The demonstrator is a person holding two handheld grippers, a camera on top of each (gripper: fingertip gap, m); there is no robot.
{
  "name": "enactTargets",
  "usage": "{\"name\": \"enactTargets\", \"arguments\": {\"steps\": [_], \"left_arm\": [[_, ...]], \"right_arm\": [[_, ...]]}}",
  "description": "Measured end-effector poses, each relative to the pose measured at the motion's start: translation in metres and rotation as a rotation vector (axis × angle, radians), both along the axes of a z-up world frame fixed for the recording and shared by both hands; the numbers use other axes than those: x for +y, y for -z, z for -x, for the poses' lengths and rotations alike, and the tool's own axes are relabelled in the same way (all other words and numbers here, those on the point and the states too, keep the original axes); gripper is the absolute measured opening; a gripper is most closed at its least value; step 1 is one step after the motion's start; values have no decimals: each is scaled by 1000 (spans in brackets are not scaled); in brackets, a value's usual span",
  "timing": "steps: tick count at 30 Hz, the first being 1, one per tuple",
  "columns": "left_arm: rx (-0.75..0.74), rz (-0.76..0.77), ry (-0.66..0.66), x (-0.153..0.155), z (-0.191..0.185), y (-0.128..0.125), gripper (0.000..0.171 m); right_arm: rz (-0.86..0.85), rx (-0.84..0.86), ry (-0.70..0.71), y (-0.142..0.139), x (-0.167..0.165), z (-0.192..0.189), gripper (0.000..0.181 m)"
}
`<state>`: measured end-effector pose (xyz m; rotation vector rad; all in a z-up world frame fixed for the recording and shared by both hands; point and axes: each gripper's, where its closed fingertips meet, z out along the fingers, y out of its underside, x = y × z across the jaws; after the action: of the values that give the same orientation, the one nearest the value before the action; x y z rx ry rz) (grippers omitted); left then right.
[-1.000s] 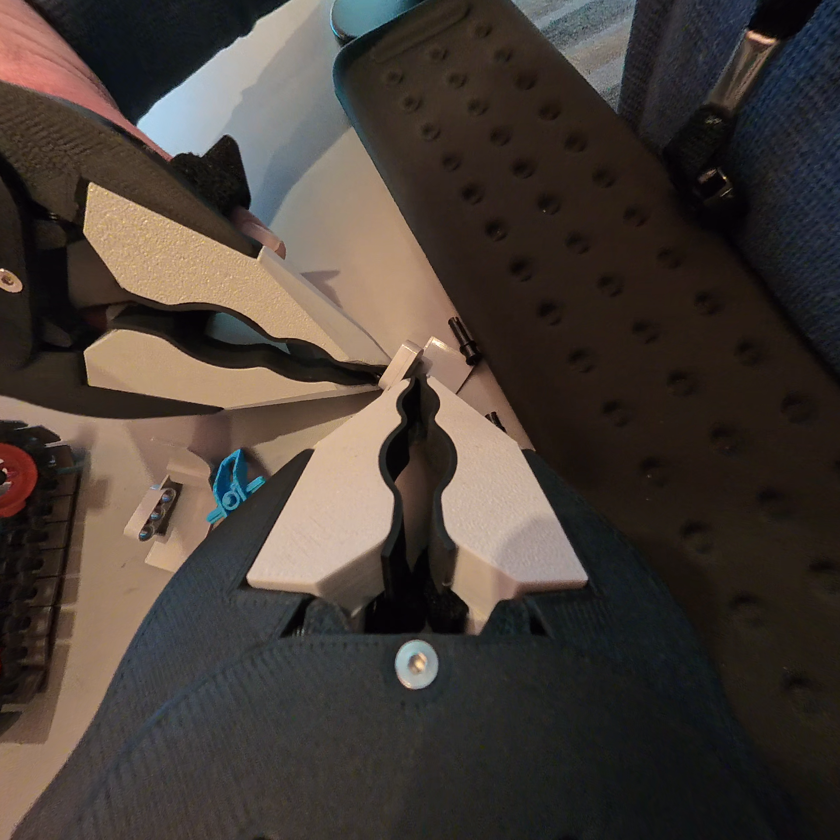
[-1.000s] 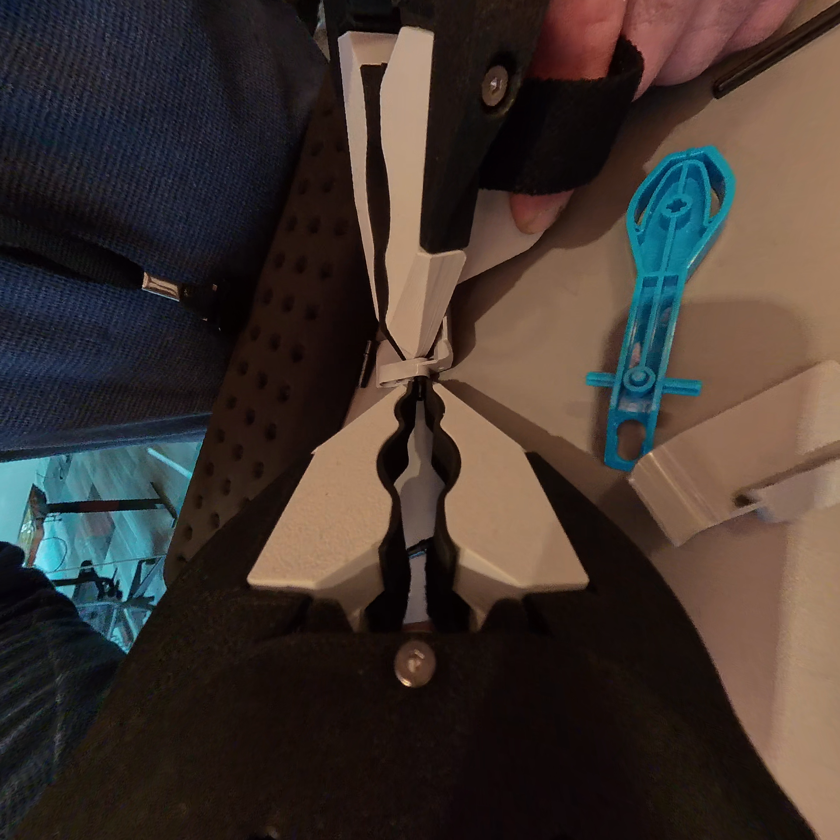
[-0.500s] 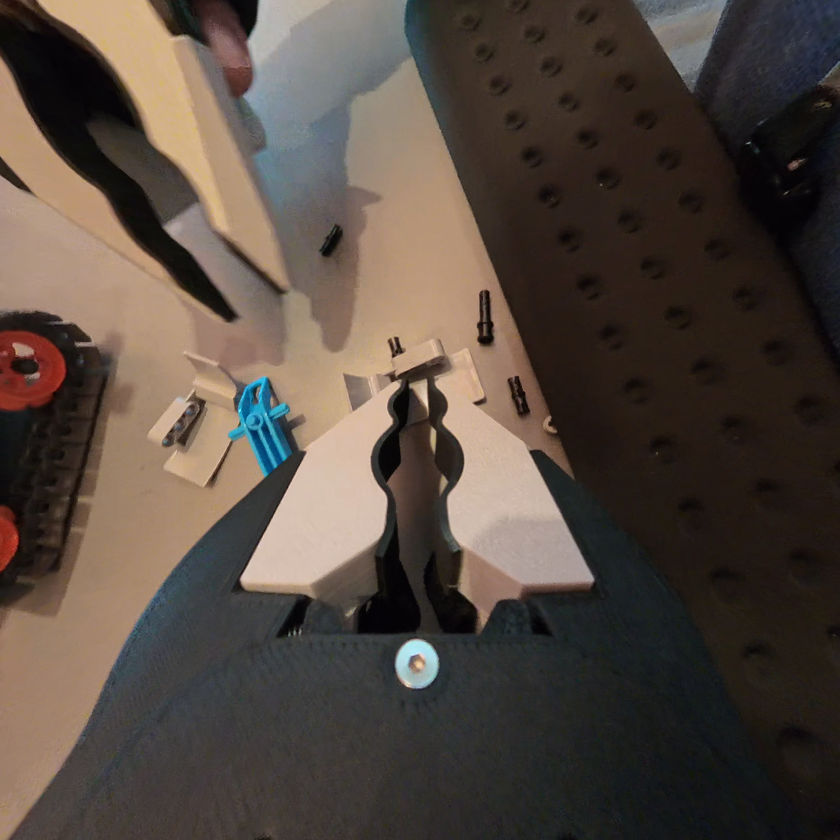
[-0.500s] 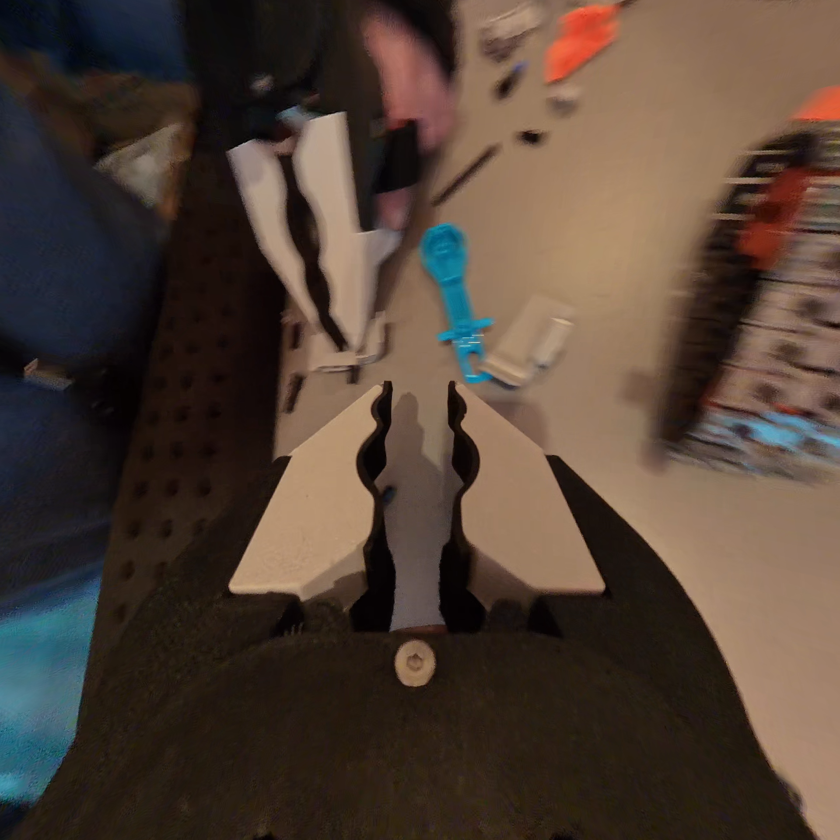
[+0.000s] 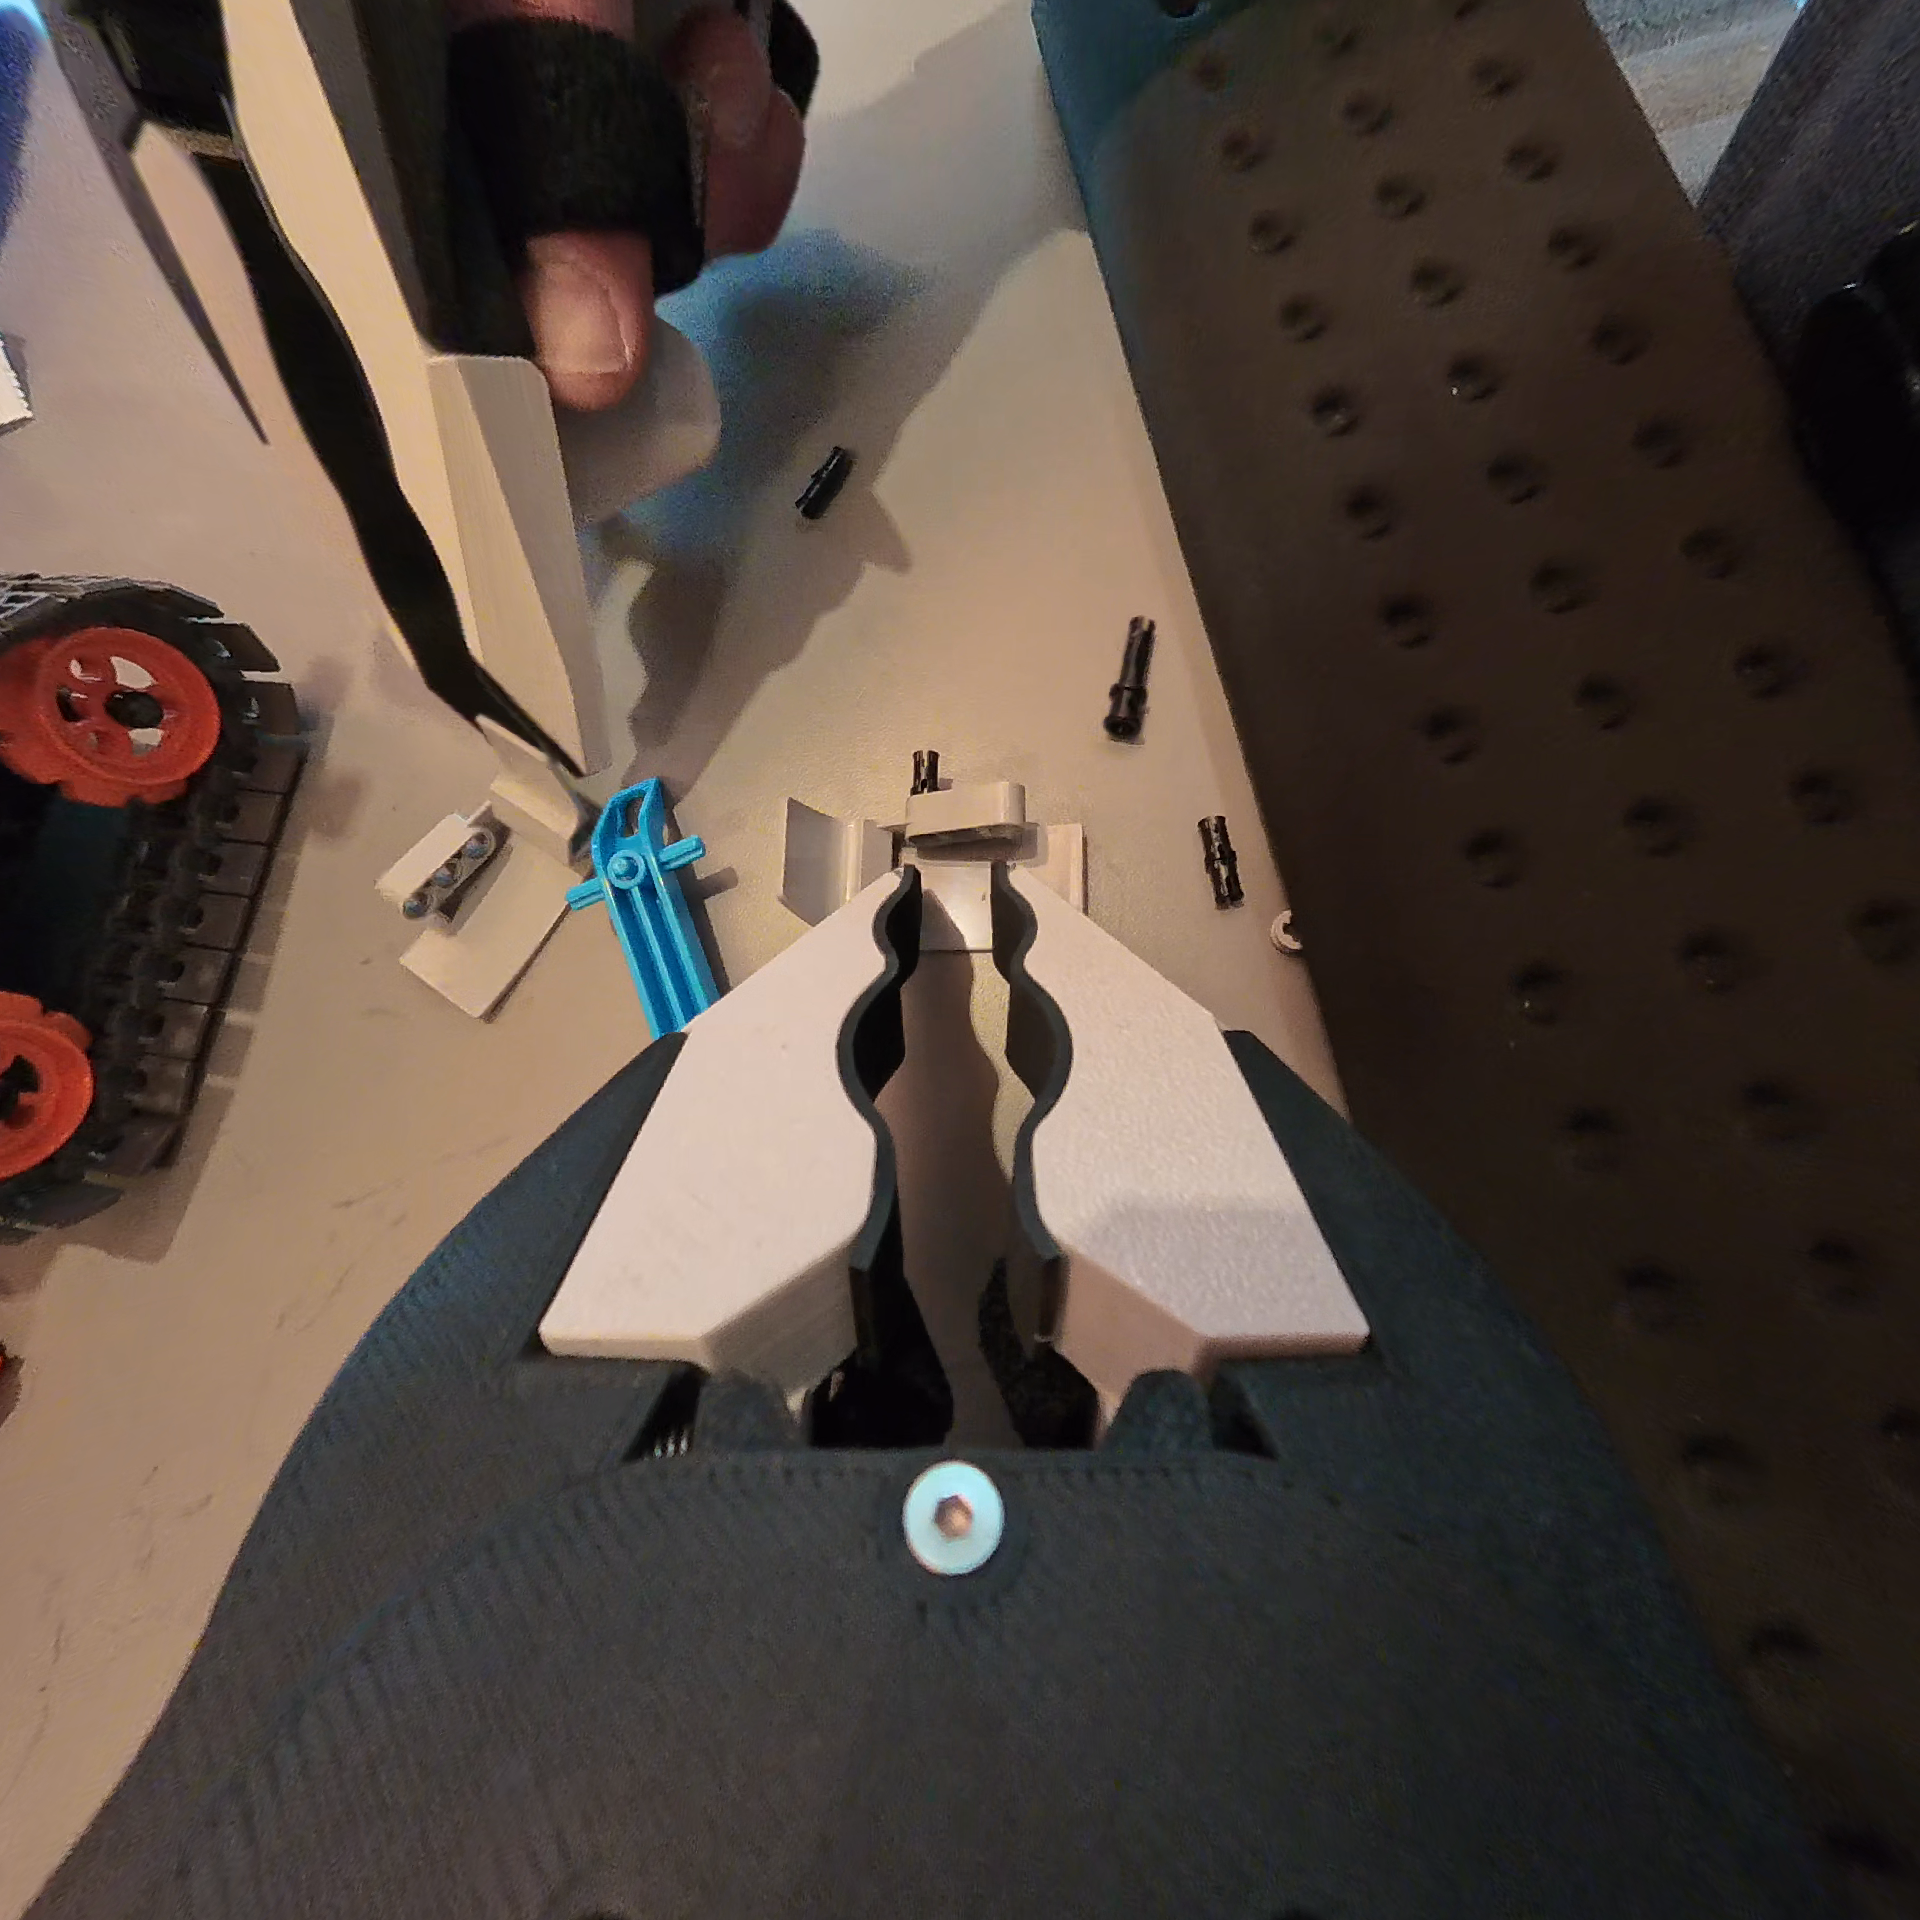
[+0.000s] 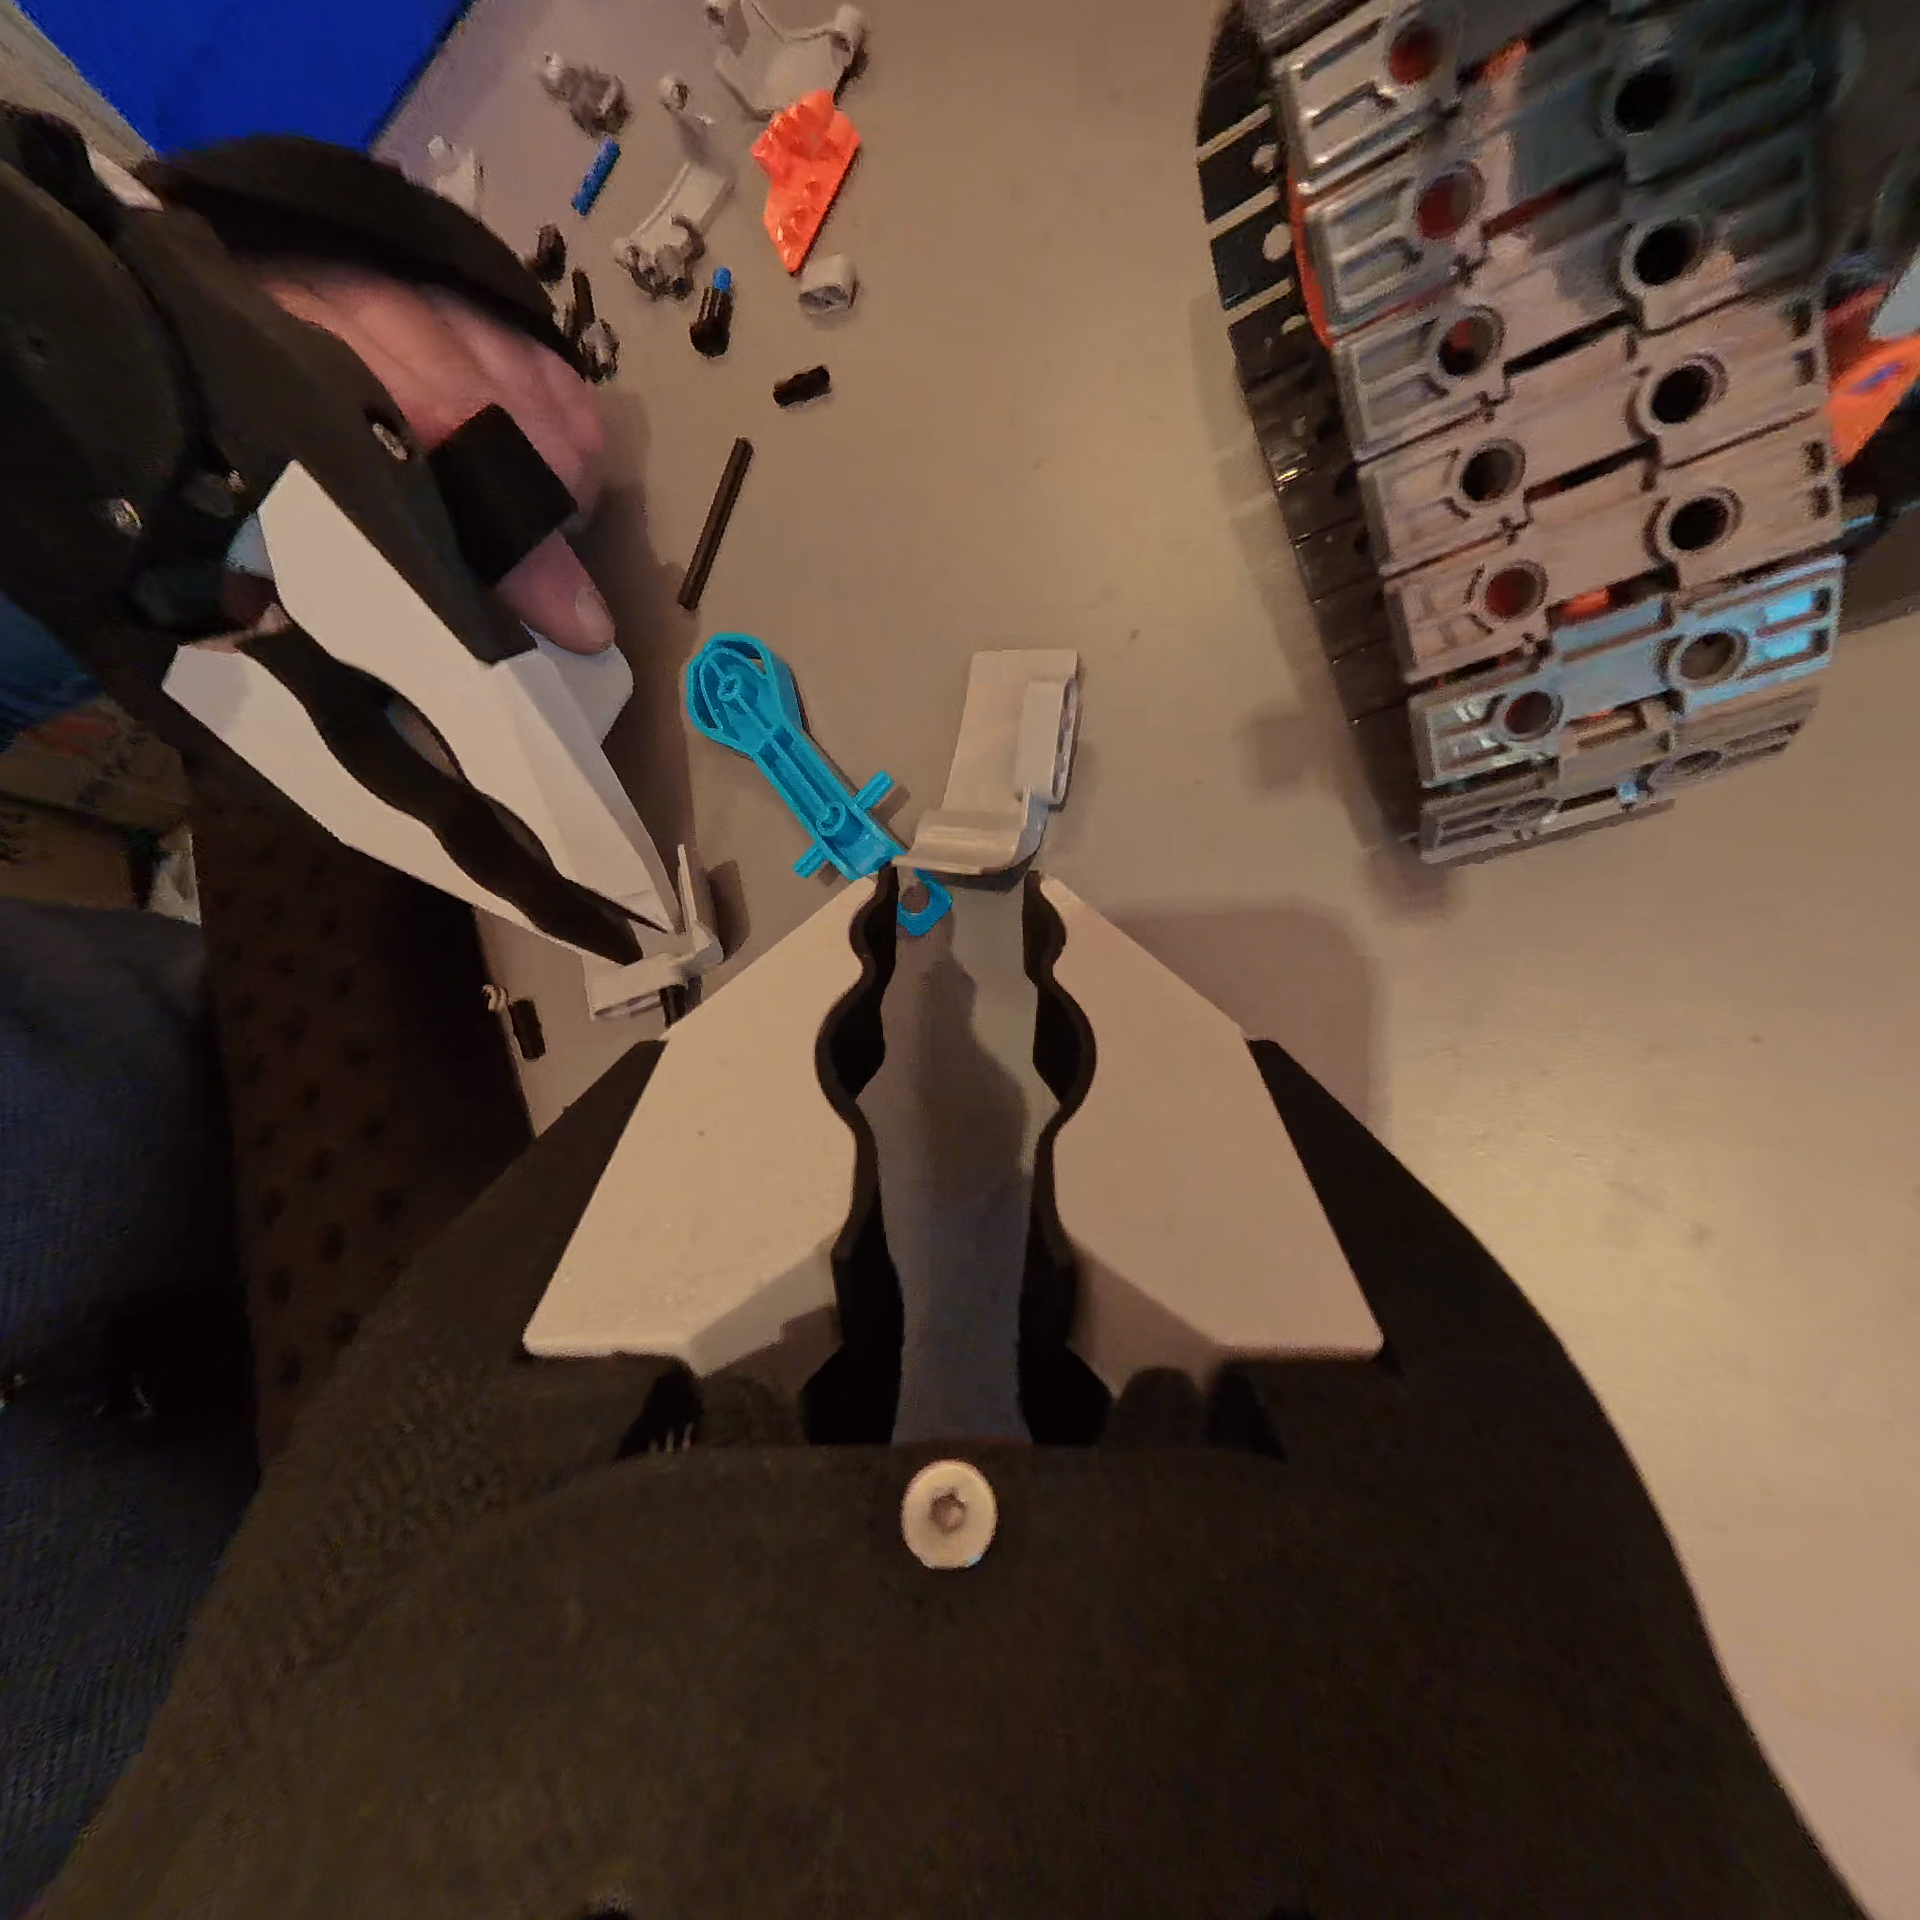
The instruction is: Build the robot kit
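Both grippers work low over the bench: left gripper fingers pinching a grey bracket, right gripper fingers spread beside a grey panel.

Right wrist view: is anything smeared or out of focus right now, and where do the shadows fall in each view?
Right wrist view: the tracked vehicle is blurred toward the top right; the blue part and grey panel stay sharp; dim, warm light. Left wrist view: sharp at the centre, with the right hand-held gripper casting a soft shadow across the table beside a black pin.
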<state>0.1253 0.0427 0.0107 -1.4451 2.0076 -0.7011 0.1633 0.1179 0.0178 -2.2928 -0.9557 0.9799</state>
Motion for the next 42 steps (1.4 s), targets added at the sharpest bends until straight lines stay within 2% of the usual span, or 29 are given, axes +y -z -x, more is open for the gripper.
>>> {"name": "enactTargets", "arguments": {"steps": [2, 8, 15, 20, 25, 29, 33, 38, 42], "left_arm": [[1, -1, 0, 0, 0, 0, 11], [3, 12, -11, 3, 0, 1, 11], [1, 17, -13, 2, -2, 1, 12], [0, 23, -21, 3, -1, 1, 12], [3, 29, -40, 6, 0, 1, 12], [3, 31, -49, 7, -1, 1, 12], [4, 32, -45, 6, -4, 1, 12], [8, 30, -57, 6, -7, 1, 12], [6, 25, -75, 6, -7, 1, 13]], "right_arm": [[4, 55, 45, -3, 5, 1, 17], [34, 99, 84, -7, 13, 2, 25], [8, 79, 138, -4, 26, 3, 0], [-33, 51, 96, -7, 24, -3, 0], [-89, 48, 63, -32, 18, -24, 0], [-39, 2, -74, -47, -18, -43, 0], [15, -124, -195, -33, -56, -39, 0], [4, -207, -229, -12, -69, -20, 0], [-48, -246, -204, -9, -65, -17, 6]]}}
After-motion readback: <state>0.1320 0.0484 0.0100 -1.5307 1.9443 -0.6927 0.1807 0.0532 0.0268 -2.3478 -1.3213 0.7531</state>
